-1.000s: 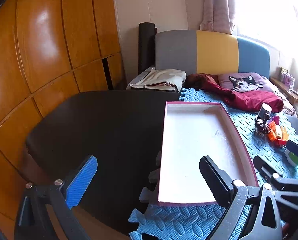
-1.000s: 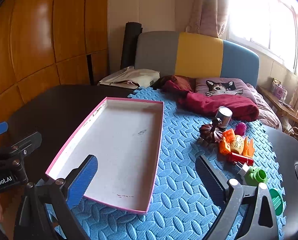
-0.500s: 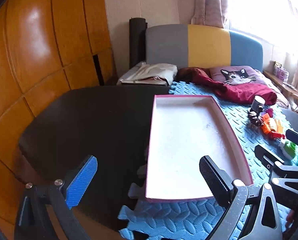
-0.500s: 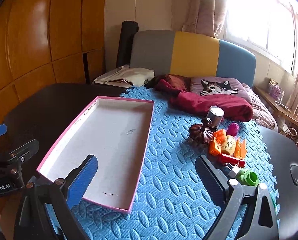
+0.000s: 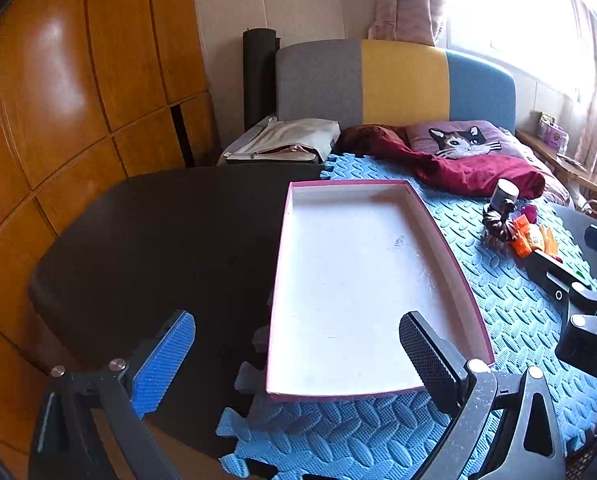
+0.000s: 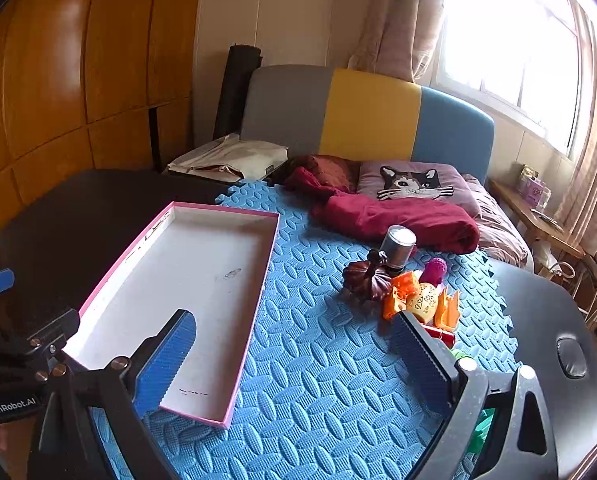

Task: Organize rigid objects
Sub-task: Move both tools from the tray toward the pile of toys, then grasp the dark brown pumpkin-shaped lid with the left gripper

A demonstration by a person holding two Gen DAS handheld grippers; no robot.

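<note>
Both my grippers, left point(image 5: 296, 354) and right point(image 6: 294, 354), spread empty; pink-rimmed tray point(image 6: 254, 284) left of right fingers, toy pile point(image 6: 414, 292) just ahead.

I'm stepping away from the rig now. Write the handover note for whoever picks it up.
Left gripper: open, holding nothing, at the near end of the tray.
Right gripper: open, holding nothing, over the blue mat.
Tray: on the mat, nothing in it.
Toys: clustered on the mat right of the tray, with a metal cup.
Done: nothing sorted.
Left: move everything into the tray.
</note>
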